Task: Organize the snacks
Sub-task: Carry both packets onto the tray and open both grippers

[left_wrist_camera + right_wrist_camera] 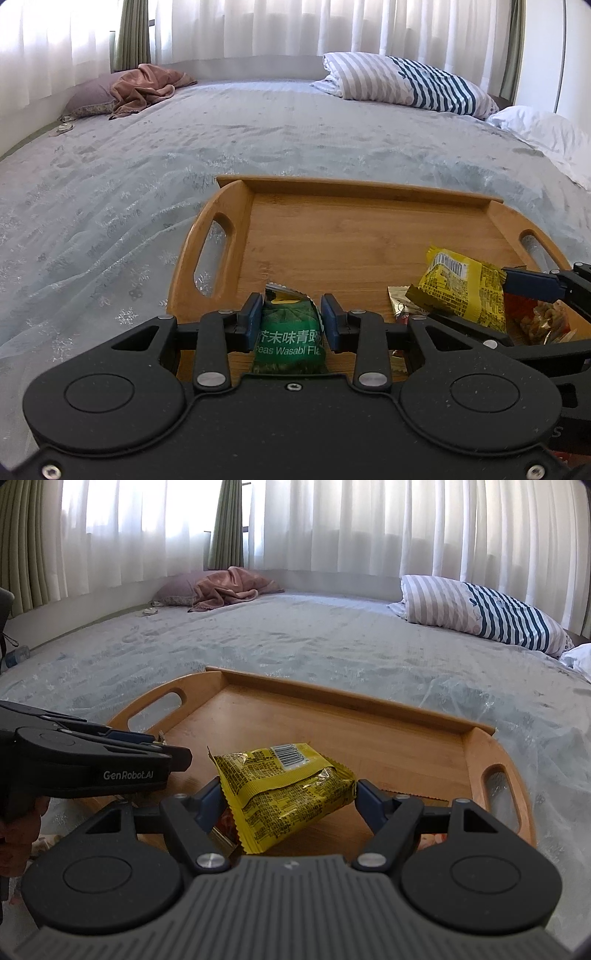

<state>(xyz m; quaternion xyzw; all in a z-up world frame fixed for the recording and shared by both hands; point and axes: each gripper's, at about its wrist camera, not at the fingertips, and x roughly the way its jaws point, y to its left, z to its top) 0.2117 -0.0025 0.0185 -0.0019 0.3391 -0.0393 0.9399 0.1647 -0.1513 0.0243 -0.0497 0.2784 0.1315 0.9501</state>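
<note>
Bright daylight pours through the sheer white pleated curtains (258,29), blown out to glare. Both fisheye views bow strongly at the edges with dark corners. Focus is sharp throughout, shadows soft.

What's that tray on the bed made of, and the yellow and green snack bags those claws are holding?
The tray looks like bamboo or light wood with a smooth, faintly glossy finish: fine straight grain shows across it. The yellow bag seems to be shiny plastic or foil film: it crinkles, glints, and has zigzag sealed ends. The green bag looks like similar printed film, with a silvery torn-looking top edge.
</note>
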